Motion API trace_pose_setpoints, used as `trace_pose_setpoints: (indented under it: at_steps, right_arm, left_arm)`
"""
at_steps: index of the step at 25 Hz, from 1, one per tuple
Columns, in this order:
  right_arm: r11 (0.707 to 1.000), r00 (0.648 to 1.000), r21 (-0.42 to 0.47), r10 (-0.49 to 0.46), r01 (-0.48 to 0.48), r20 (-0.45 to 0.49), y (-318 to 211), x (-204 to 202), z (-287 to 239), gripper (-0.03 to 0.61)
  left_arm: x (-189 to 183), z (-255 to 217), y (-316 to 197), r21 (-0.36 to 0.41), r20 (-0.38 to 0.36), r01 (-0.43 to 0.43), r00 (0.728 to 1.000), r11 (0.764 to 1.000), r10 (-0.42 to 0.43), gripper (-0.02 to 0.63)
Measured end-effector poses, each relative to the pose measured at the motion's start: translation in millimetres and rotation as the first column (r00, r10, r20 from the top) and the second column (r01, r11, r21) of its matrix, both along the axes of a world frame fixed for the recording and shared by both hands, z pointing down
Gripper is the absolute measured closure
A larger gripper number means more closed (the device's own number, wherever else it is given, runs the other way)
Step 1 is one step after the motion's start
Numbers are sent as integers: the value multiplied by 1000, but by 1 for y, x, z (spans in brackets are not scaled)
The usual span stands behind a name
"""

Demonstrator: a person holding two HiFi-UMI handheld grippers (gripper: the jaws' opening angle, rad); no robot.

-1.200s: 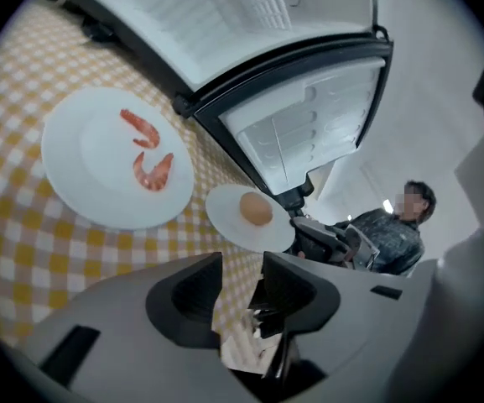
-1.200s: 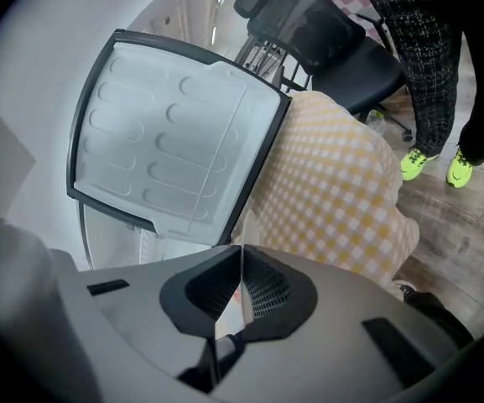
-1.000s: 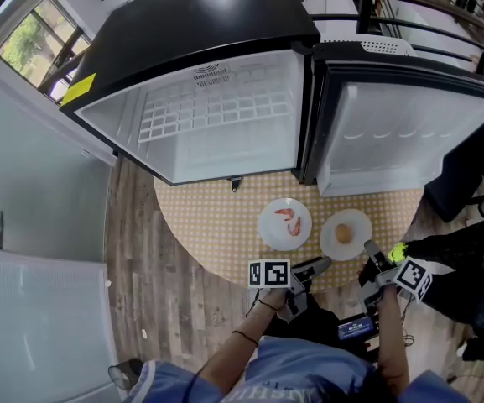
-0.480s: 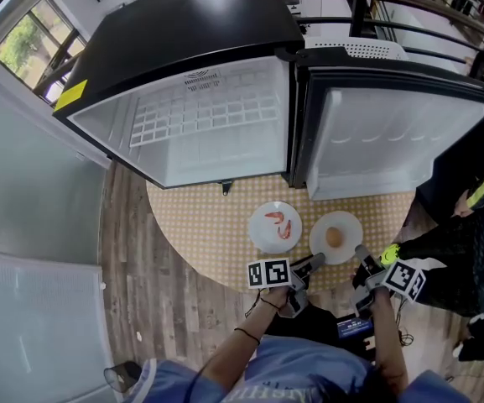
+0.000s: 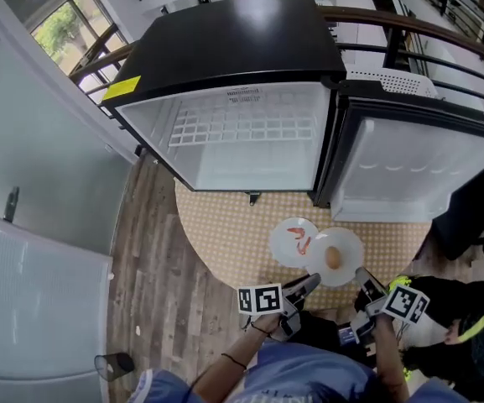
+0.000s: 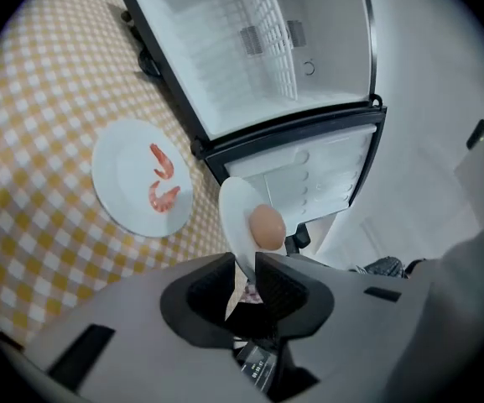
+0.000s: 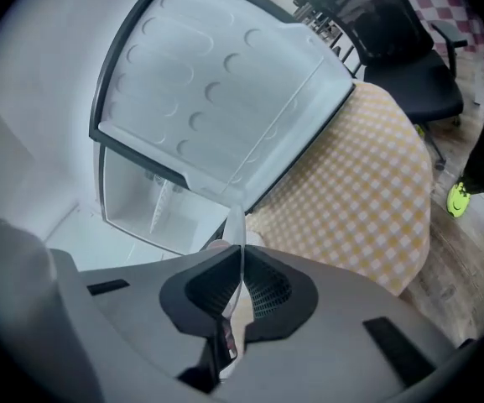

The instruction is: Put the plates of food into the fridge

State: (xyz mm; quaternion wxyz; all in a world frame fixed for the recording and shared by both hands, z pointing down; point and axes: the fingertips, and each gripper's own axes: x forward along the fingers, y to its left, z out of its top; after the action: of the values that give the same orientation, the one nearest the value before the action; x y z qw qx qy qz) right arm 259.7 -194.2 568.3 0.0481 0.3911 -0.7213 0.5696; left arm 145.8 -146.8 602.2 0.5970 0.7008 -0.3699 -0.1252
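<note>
Egg plate (image 5: 349,248): held at two points and, by the look of it, raised just off the checked table (image 5: 216,225) at its near right side, overlapping the right rim of the shrimp plate (image 5: 282,250) when seen from above. Left gripper (image 6: 244,269): just been closing, now pinching the near left rim between its pads. Right gripper (image 7: 240,269): clamped tight on the near right rim, seen edge-on. Egg (image 5: 333,259): loose at the plate's centre. Step in hand: lift and carry of the first plate. Next move: keep both grippers level and in step to prevent rolling. Carry far and left, clear of the door (image 5: 409,170) standing open at right, into the open fridge (image 5: 250,170). Set down flat on the wire shelf (image 5: 233,128) and release both grips. Return for the shrimp plate, lying flat on the cloth.
</note>
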Motion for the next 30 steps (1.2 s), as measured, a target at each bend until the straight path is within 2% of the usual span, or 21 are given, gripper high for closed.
trace_pose_setpoints:
  at_steps: [3,7,13,16,21,26,30]
  right_arm:
    - [998,998,3,-63,63,20,1,-30,-8,555]
    - [991,986,13,-131,130,108,2,-76,-20,555]
    - [980,977,22,-199,198,77,-7,-119,-25,554]
    - [980,973,35,-198,195,119,-12,-144,-30,554]
    - [982,980,40,-186,184,68,-20,-171,-30,554]
    - [990,983,16,-144,143,114,-33,-211,-28,554]
    - [991,984,22,-136,135,115,-46,-244,-24,554]
  left_arm:
    - [-27,-10,7,18,30,70,997,997,-70,529]
    - [-64,-23,13,51,81,145,986,988,-149,529]
    - [-112,-38,10,101,119,216,967,971,-227,535]
    - [-132,-43,4,119,133,212,965,970,-227,535]
    - [-169,-44,-6,124,169,182,965,975,-202,537]
    - [-206,-44,-22,132,182,153,967,979,-176,538]
    - [-239,-43,-37,150,200,134,966,980,-163,538]
